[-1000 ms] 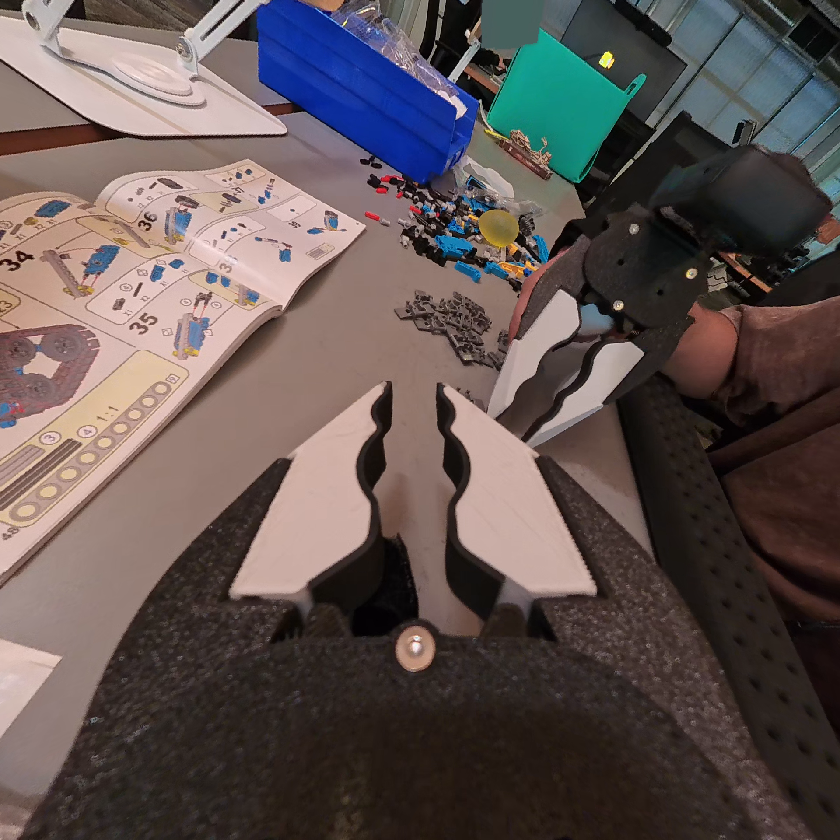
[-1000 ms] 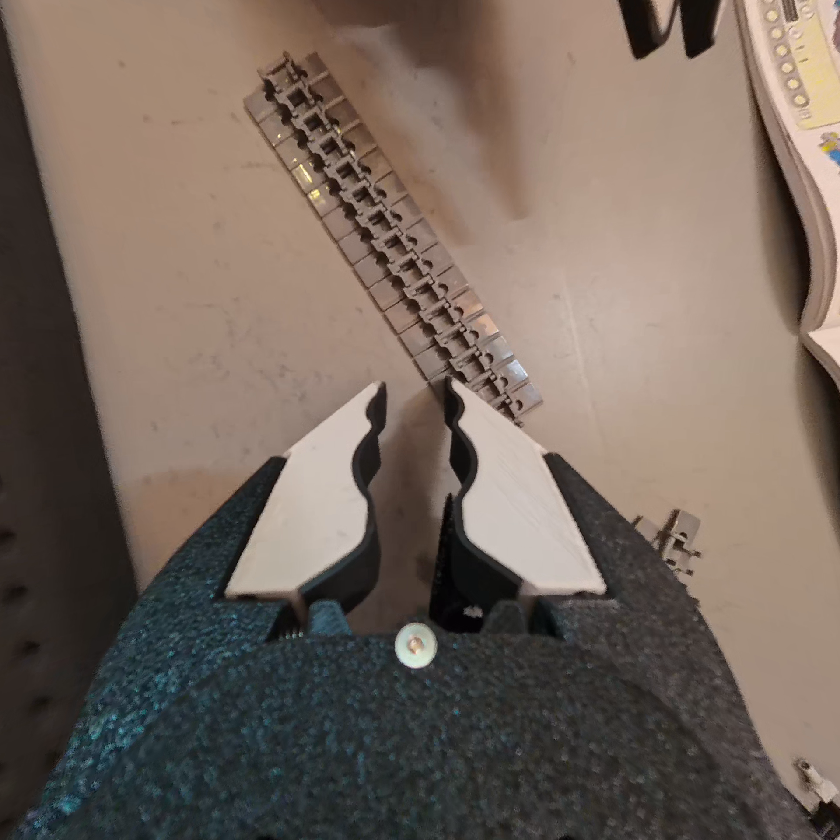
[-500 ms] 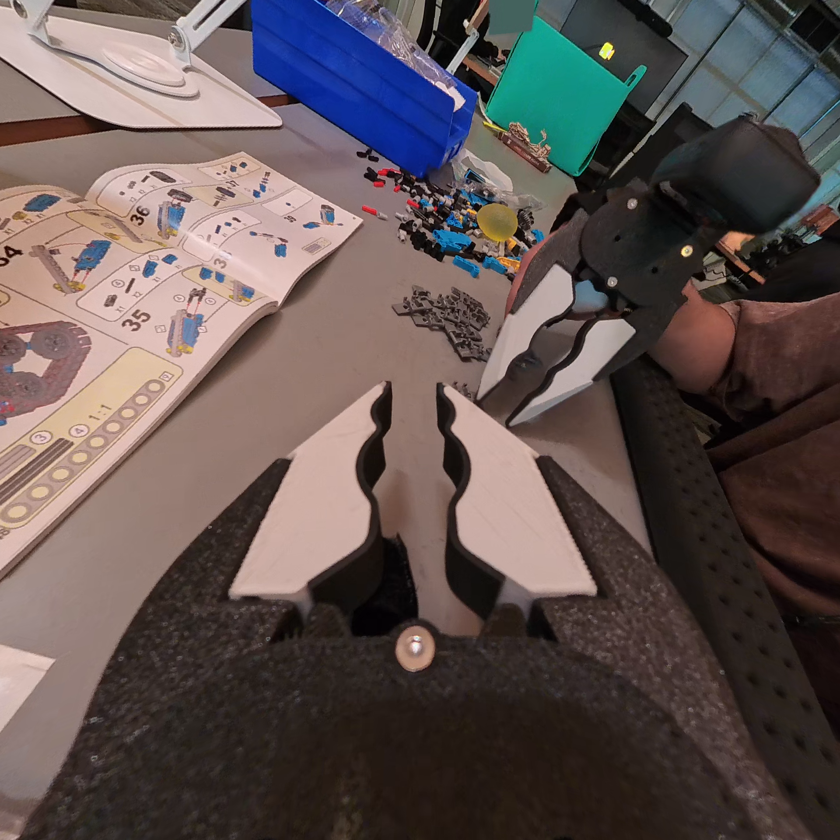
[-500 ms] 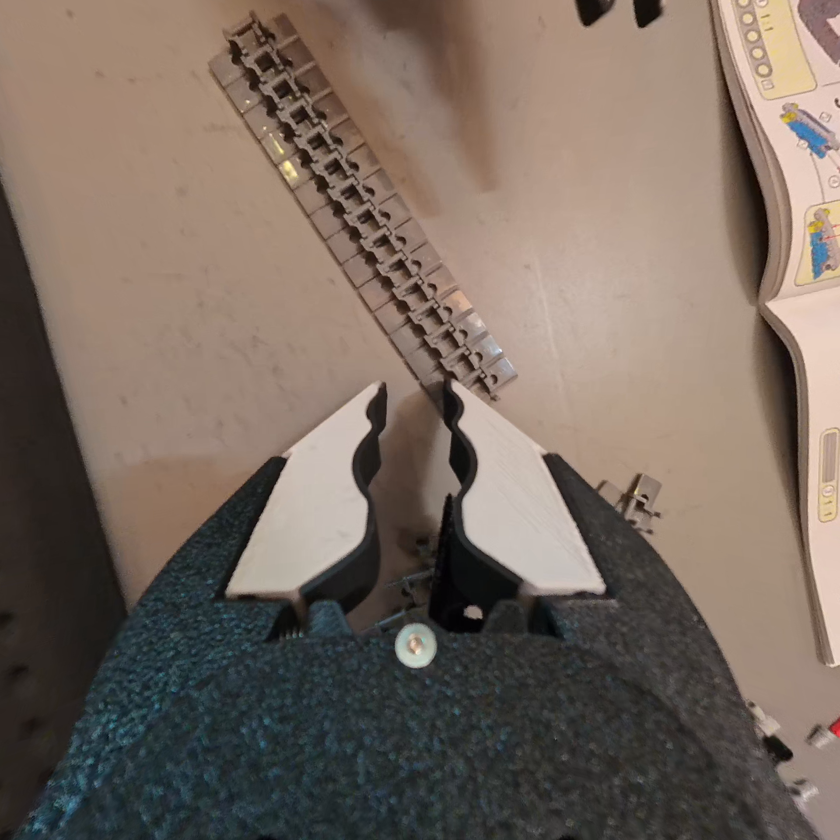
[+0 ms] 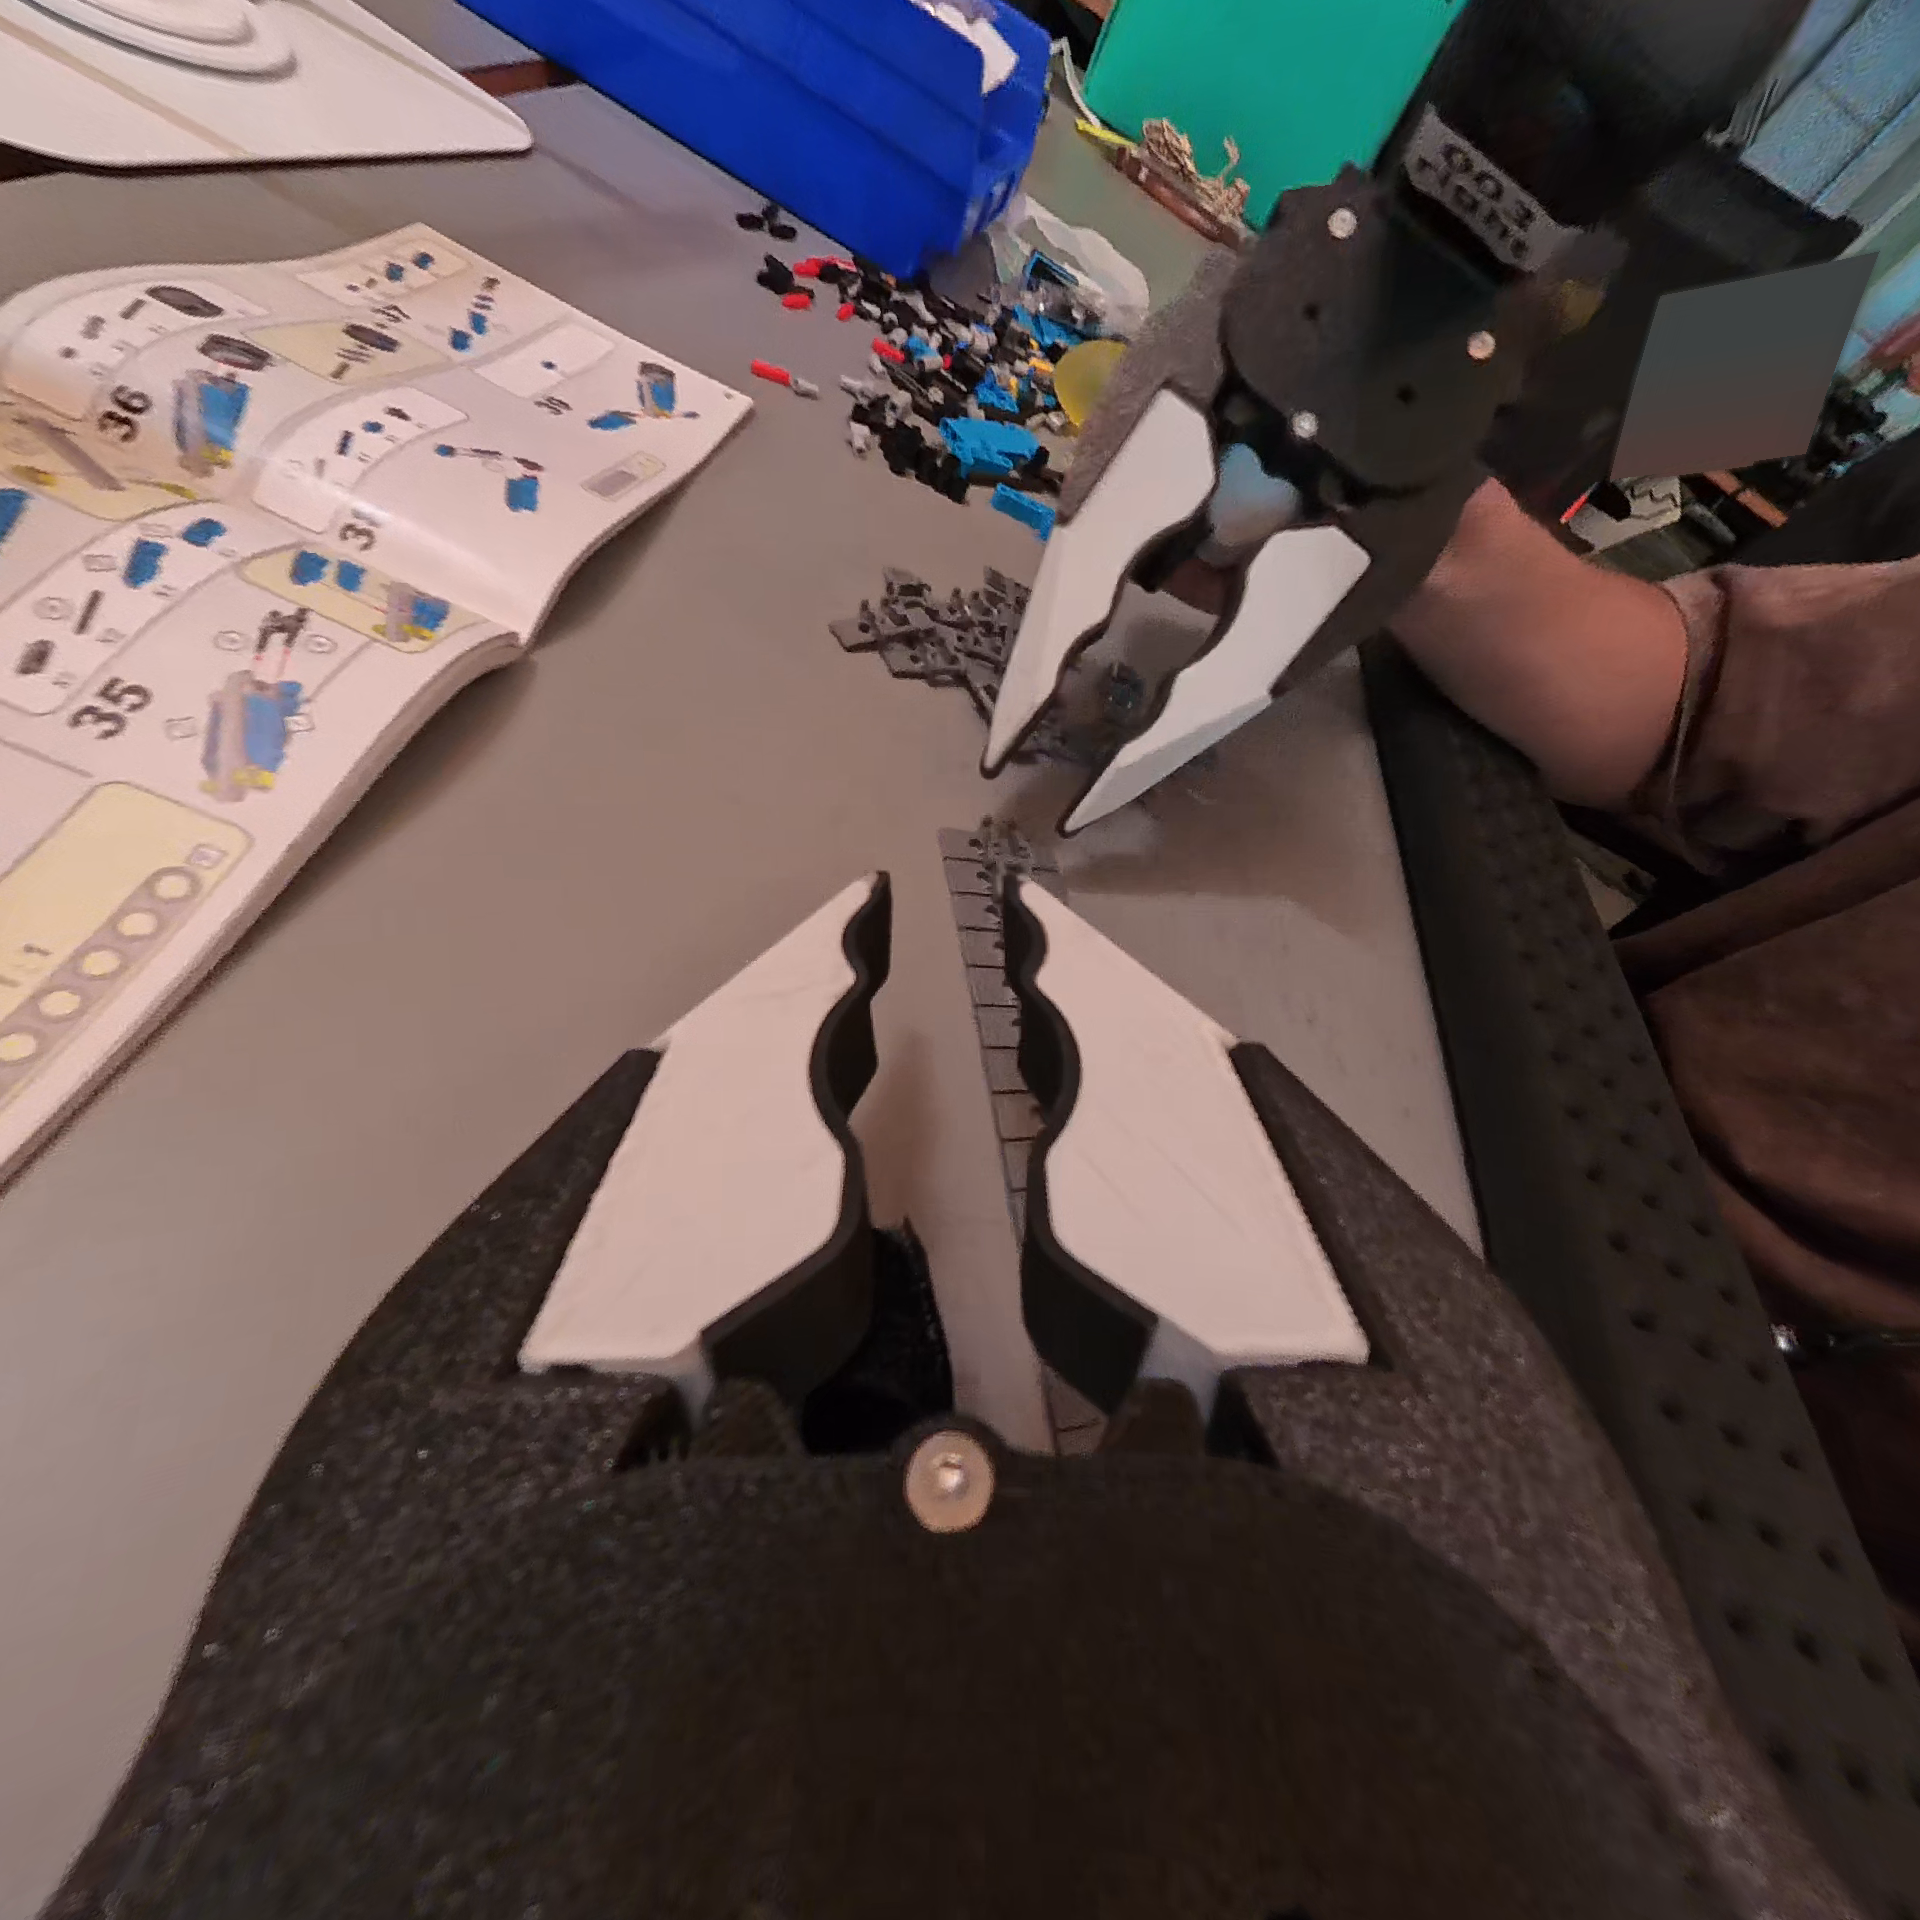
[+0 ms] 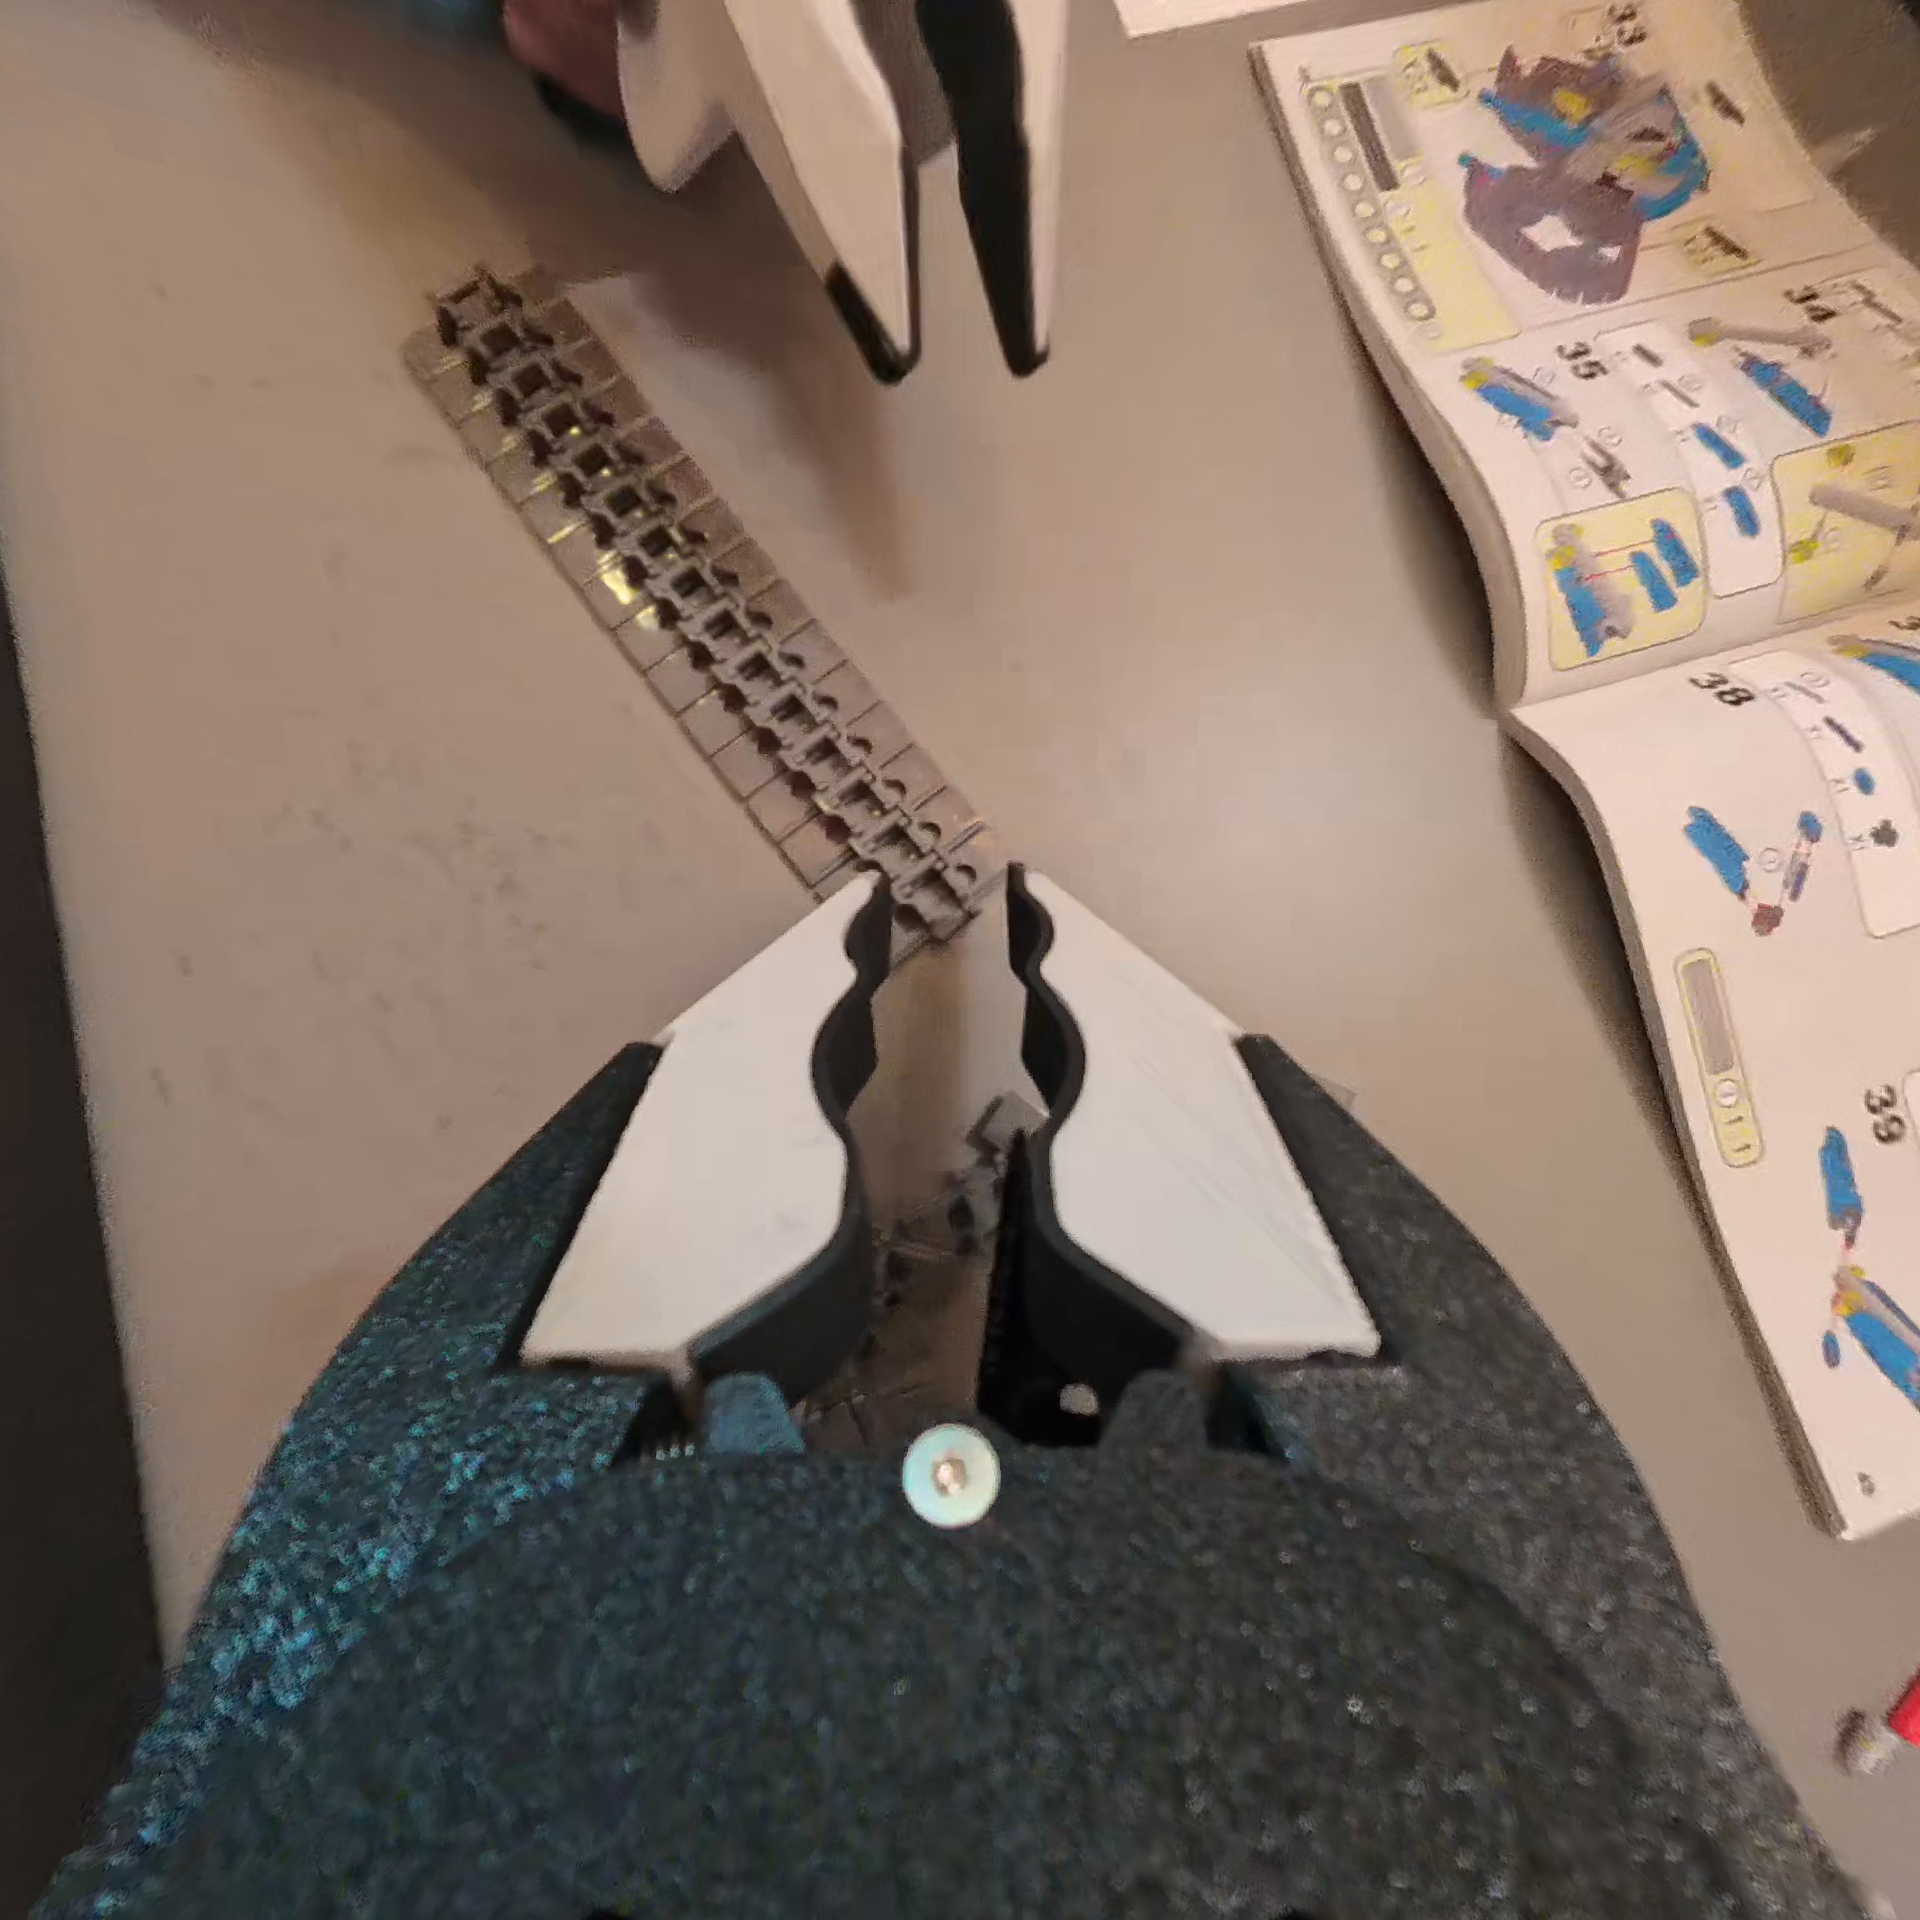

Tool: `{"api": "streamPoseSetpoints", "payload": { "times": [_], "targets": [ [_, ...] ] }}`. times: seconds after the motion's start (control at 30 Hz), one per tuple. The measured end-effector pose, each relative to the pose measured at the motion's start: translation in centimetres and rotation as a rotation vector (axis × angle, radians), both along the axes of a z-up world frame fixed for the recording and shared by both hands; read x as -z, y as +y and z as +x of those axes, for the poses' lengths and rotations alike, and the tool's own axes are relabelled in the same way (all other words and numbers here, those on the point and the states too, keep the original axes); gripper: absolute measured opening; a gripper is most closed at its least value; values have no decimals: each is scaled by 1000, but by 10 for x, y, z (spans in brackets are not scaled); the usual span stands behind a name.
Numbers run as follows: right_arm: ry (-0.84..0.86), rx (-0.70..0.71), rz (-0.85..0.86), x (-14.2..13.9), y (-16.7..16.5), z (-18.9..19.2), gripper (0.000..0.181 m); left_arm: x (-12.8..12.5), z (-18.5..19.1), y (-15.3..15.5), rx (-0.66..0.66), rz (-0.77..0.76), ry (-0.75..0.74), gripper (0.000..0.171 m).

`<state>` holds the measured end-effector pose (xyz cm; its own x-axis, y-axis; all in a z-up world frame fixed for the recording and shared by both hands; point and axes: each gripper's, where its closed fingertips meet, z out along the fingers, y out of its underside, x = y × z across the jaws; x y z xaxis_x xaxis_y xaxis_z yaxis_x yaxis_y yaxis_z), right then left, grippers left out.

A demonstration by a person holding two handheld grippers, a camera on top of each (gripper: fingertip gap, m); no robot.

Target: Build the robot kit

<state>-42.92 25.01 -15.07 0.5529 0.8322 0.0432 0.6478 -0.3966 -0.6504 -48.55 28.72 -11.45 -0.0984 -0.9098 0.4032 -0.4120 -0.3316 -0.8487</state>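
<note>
A long grey track strip of linked pieces [image 6: 665, 592] lies flat on the grey table [image 6: 260, 831]. My right gripper [image 6: 945, 883] is open and empty, and the strip's near end sits between its fingertips. It also shows in the left wrist view [image 5: 1034, 795], tips close to the table at the strip's far end. My left gripper [image 5: 948, 894] is open and empty, low over the strip [image 5: 987, 997], which runs along its right finger. In the right wrist view the left gripper [image 6: 956, 364] hangs beside the strip's other end.
An open instruction booklet [image 5: 312, 520] lies to the left. A heap of loose grey links [image 5: 935, 634] and a pile of small coloured pieces [image 5: 956, 395] lie beyond, before a blue bin [image 5: 831, 104]. A black perforated edge [image 5: 1558, 1143] and a person's forearm [image 5: 1558, 665] are on the right. Spacing between my two grippers at the tips: around 8 cm.
My left gripper has moved forward over the strip, which now shows between its fingers. My right gripper has drawn back along the strip to its end. The two grippers are closer together.
</note>
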Motion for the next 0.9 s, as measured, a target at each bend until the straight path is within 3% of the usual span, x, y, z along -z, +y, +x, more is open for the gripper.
{"api": "streamPoseSetpoints", "payload": {
  "times": [0.17, 0.27, 0.43, 0.57, 0.63, 0.73, 0.9],
  "targets": [
    [27, -109, -8, 8, -1, -6, 22, -1, 3, -8, 21, -9, -8, 21],
    [35, -152, -39, 16, 0, -10, 32, -5, 2, -6, 16, -23, -30, 21],
    [-14, -181, -35, 16, -3, -10, 15, -11, 0, -5, 8, -15, -70, 22],
    [-103, -199, 163, 2, -1, -15, 15, -20, -2, -5, 2, -9, -125, 29],
    [-147, -222, 308, -14, -4, -25, 15, -26, -3, -8, 30, -83, -159, 32],
    [-210, -271, 516, -36, -13, -44, 15, -29, -7, -22, 134, -263, -148, 36],
    [-236, -363, 700, -51, -29, -72, 15, -24, -14, -53, 308, -311, -86, 27]
  ]
}}
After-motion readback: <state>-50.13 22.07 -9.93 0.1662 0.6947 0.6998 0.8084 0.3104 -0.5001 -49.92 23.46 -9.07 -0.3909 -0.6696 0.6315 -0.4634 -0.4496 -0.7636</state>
